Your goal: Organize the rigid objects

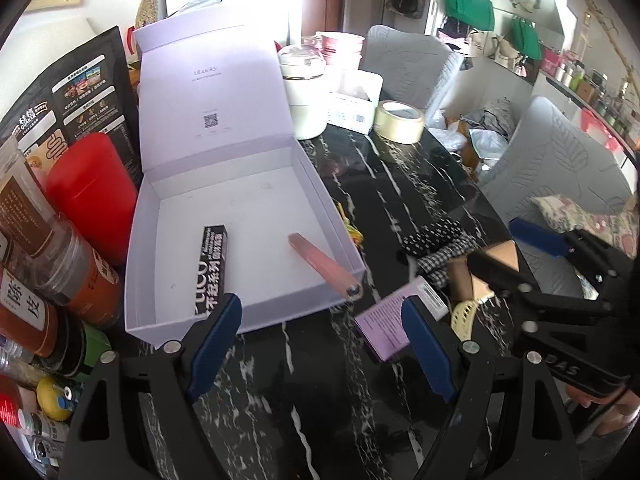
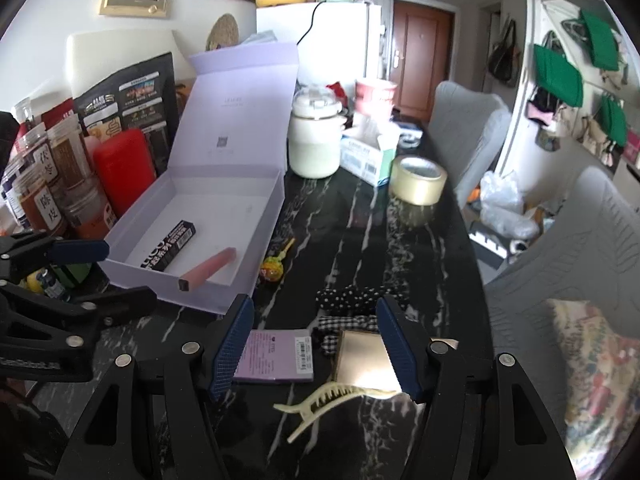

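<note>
An open lilac box [image 1: 240,312] [image 2: 256,248] sits on the black marble table, lid up. Inside lie a black carton [image 1: 212,264] [image 2: 172,248] and a pink tube [image 1: 324,268] [image 2: 208,268] leaning over the box's near wall. My left gripper [image 1: 320,344] is open and empty, just in front of the box. My right gripper [image 2: 316,344] is open and empty above a purple card box [image 2: 276,356] [image 1: 392,328], a tan square box [image 2: 360,356] and a cream hair claw [image 2: 332,400].
Jars and a red canister [image 1: 92,192] crowd the table's left side. A white jar [image 2: 314,140], tissue box [image 2: 364,156] and tape roll [image 2: 418,180] stand at the back. Checked and dotted bows [image 2: 352,300] and a small toy [image 2: 272,268] lie mid-table. Grey chairs stand to the right.
</note>
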A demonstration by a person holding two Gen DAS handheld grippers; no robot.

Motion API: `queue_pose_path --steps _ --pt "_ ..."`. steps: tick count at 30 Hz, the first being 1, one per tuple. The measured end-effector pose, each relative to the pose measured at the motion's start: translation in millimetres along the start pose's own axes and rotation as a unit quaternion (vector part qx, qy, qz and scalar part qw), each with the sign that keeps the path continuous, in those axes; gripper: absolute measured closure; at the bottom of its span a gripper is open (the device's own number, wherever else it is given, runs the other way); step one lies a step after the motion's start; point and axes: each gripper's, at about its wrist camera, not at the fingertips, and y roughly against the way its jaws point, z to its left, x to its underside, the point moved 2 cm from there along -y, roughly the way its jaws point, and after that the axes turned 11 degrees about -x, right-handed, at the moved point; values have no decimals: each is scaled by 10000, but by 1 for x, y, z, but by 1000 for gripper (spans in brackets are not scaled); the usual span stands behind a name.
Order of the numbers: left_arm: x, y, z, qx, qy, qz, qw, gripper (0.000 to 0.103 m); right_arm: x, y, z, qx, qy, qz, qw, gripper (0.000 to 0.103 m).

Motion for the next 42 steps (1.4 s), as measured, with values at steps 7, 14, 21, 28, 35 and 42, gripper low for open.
queue_pose_path --steps 7,14,21,28,35,42 --pt "-19 -12 8 -131 95 -70 9998 21 -12 -56 -9 -392 48 411 9984 44" --pt "-30 -39 12 -163 136 81 9997 21 -20 -111 -16 -732 112 893 9932 49" --pt "-36 -55 15 -106 207 213 9995 21 -21 -150 -27 -1130 24 1332 9846 60" --pt "-37 -64 17 -61 227 325 9992 21 -22 -169 -24 -1549 80 1566 9754 63" --pt "-35 -69 15 -60 196 394 9990 21 -25 -174 -26 -1758 41 1635 9707 78" --pt "-29 -62 9 17 139 373 9992 21 -27 -150 -30 -1652 -133 1375 9765 78"
